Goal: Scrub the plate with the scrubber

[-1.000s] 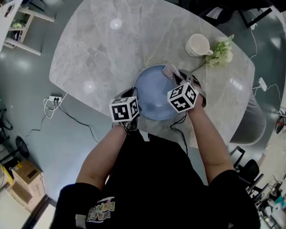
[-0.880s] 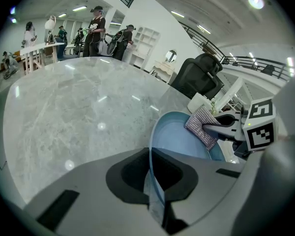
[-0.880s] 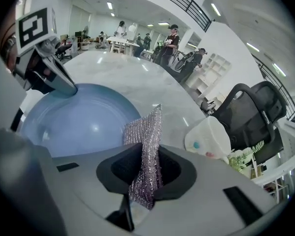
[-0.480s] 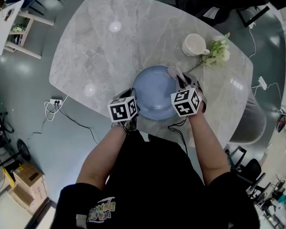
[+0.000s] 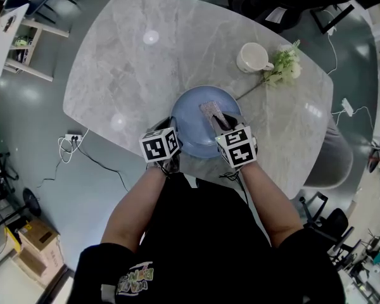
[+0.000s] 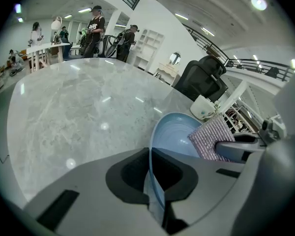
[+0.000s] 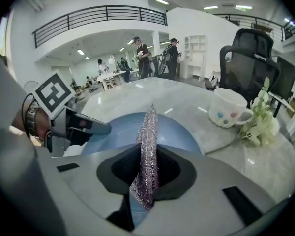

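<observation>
A pale blue plate lies on the marble table near its front edge. My left gripper is shut on the plate's near left rim; in the left gripper view the rim runs edge-on between the jaws. My right gripper is shut on a silvery mesh scrubber, which lies over the plate's right half. The right gripper view shows the scrubber standing edge-on between the jaws, above the plate.
A white mug and a sprig of white flowers sit at the table's back right. Beyond the table are an office chair, floor cables and cardboard boxes. Several people stand far off.
My right gripper has swung left and rolled, carrying the scrubber from the plate's right rim onto its surface. The left gripper has kept its hold on the rim.
</observation>
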Motion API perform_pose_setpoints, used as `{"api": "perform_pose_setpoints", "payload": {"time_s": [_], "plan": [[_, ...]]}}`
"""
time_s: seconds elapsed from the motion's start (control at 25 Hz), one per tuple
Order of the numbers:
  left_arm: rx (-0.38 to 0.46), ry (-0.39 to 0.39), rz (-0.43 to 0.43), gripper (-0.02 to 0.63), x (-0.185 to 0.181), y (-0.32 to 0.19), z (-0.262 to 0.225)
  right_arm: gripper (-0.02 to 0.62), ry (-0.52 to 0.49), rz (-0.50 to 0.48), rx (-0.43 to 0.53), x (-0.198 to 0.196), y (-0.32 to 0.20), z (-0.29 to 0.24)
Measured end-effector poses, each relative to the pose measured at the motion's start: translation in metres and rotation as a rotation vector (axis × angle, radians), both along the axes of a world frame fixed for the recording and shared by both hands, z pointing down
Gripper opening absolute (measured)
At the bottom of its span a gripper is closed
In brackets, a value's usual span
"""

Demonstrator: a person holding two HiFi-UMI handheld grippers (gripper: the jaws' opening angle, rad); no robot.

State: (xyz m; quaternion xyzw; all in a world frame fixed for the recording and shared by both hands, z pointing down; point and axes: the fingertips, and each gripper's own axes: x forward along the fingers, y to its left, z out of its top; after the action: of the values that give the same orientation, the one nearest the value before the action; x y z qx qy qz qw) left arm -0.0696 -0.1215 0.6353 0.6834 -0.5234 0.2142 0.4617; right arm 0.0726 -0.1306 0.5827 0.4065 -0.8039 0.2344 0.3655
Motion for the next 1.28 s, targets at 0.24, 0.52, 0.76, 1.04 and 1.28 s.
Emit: {"api": "perform_pose_setpoints", "payload": {"time_s": [0.24, 0.52, 0.76, 1.04, 1.28], "plan": [[0.001, -0.004, -0.012, 0.026, 0.000, 0.000, 0.000, 0.075, -0.088, -0.105, -0.104, -0.053, 0.045, 0.011], [0.008, -0.003, -0.019, 0.026, 0.001, -0.001, 0.000, 0.075, -0.003, -0.231, -0.078, -0.072, 0.059, 0.020], [0.012, 0.000, -0.012, 0.026, 0.001, -0.002, -0.002, 0.077, 0.082, -0.253, -0.047, -0.054, 0.050, 0.027], [0.006, -0.001, -0.008, 0.026, -0.001, 0.001, -0.001, 0.078, 0.156, -0.190, -0.009, -0.012, 0.029, 0.029], [0.013, -0.003, -0.009, 0.026, 0.000, -0.001, 0.000, 0.078, 0.268, -0.164, 0.049, 0.026, 0.006, 0.028]]}}
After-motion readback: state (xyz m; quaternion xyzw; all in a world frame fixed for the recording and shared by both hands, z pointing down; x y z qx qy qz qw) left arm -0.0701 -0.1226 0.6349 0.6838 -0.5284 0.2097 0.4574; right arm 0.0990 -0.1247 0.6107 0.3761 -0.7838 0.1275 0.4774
